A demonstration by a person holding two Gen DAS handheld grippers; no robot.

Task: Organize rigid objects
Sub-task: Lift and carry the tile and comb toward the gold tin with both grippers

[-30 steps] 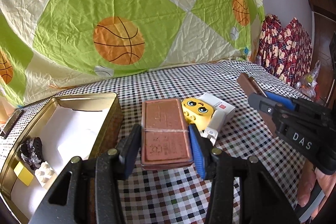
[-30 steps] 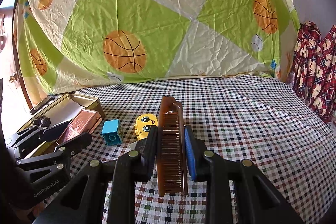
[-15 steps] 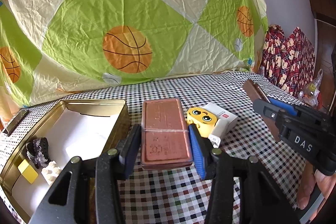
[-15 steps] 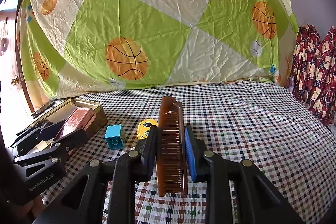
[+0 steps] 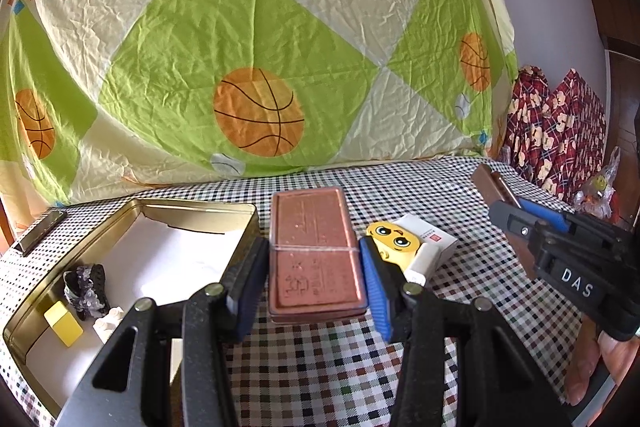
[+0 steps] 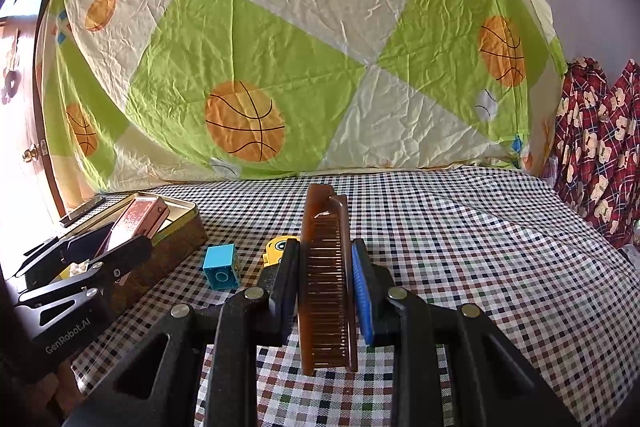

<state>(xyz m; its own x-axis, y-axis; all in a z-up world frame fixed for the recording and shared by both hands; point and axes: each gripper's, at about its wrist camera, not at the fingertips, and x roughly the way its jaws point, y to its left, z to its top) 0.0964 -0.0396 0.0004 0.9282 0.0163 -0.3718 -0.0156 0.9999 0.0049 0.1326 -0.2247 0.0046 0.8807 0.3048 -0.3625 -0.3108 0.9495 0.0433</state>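
**Pink case heads for the tin**

The left gripper (image 5: 314,275) is clamped on a pink case (image 5: 314,251), which sits in the middle of the frame. Its long side points away from the camera. The open gold tin (image 5: 200,205) lies to the lower left, just beside the case, so the left hand is nearer to it.

The right gripper (image 6: 325,281) squeezes a brown comb (image 6: 326,283), long side pointing away too.

In the tin's lower left corner sit a yellow block (image 5: 63,323), a white block (image 5: 108,323) and a black thing (image 5: 86,289). They could get in the way. A yellow face toy (image 5: 394,245) and white box (image 5: 430,249) lie on the right.
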